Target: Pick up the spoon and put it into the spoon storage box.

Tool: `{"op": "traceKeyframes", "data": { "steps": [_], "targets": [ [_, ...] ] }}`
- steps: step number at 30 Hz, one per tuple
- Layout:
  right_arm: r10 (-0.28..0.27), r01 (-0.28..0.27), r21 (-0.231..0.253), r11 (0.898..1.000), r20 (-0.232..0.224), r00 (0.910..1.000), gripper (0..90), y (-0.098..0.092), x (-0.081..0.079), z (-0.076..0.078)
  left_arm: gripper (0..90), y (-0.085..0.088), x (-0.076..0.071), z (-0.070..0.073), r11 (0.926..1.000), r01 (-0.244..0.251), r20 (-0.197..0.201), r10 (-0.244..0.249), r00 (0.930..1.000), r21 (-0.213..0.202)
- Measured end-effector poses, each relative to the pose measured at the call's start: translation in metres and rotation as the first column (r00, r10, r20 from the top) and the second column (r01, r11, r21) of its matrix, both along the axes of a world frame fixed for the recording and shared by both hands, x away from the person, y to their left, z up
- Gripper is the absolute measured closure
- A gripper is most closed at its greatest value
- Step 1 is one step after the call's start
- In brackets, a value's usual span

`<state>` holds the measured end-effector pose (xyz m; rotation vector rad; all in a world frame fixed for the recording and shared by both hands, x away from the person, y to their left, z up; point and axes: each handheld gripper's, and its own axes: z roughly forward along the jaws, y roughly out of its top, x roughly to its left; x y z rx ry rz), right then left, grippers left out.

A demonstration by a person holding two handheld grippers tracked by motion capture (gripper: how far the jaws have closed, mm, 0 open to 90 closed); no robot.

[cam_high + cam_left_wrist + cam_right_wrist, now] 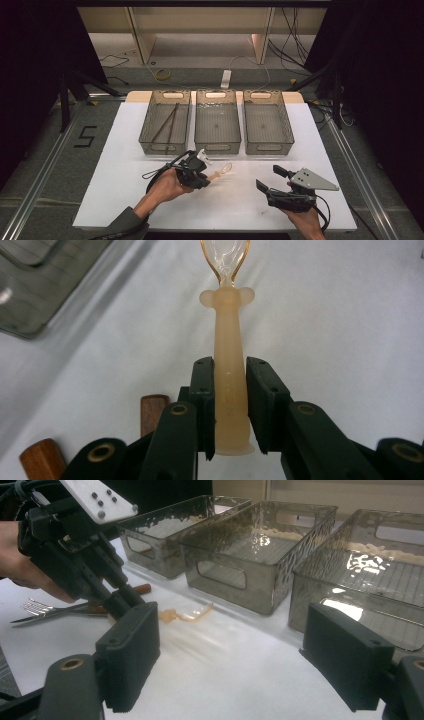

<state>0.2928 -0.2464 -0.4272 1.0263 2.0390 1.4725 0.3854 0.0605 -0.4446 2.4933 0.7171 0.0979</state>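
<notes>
White table (125, 200), three clear bins (217, 127) in a row, fork (45, 610) near them.

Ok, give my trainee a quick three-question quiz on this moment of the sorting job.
1. True or false: the left tongs are shut on the spoon.
2. How many bins stand in the row at the back? A two, B three, C four.
3. What lies in the left bin?

Key: 1 true. 2 B. 3 chopsticks, brown; the right tongs hang open, holding nothing.

3 grey bins (217, 127) side by side; chopsticks (167, 123) in left one; fork (45, 609) on table.
</notes>
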Motion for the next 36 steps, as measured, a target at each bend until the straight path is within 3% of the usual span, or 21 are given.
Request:
{"op": "traceKeyframes", "data": {
  "steps": [6,15,17,25,30,32,36],
  "targets": [
    [-0.002,0.002,0.0,1.0,0.001,1.0,23.3,0.0,0.0,0.0,73.9,0.003,0.001,0.004,0.9995,-0.019,0.018,0.019,0.9997,-0.024],
    [-0.001,0.001,-0.003,1.0,0.002,1.0,23.3,0.0,0.0,0.0,73.9,0.008,0.004,0.015,0.9939,-0.052,0.052,0.057,0.997,-0.098],
    [-0.001,0.001,-0.004,1.0,0.001,1.0,23.3,0.0,0.0,0.0,73.9,0.01,0.006,0.017,0.9896,-0.066,0.054,0.073,0.9959,-0.128],
    [-0.001,0.001,-0.004,1.0,0.002,1.0,23.3,0.0,0.0,0.0,73.9,0.016,0.011,0.025,0.9799,-0.096,0.077,0.11,0.9909,-0.175],
    [-0.004,0.004,-0.006,1.0,0.001,1.0,23.3,0.0,0.0,0.0,73.9,0.023,0.016,0.038,0.9683,-0.118,0.097,0.142,0.9851,-0.22],
    [-0.004,0.004,-0.005,1.0,0.002,1.0,23.3,0.0,0.0,0.0,73.8,0.025,0.017,0.04,0.9671,-0.118,0.103,0.145,0.9841,-0.225],
    [-0.002,0.002,-0.009,1.0,0.001,1.0,23.3,0.0,0.0,0.0,73.8,0.028,0.025,0.052,0.9556,-0.137,0.113,0.172,0.9786,-0.261]
  ]
}}
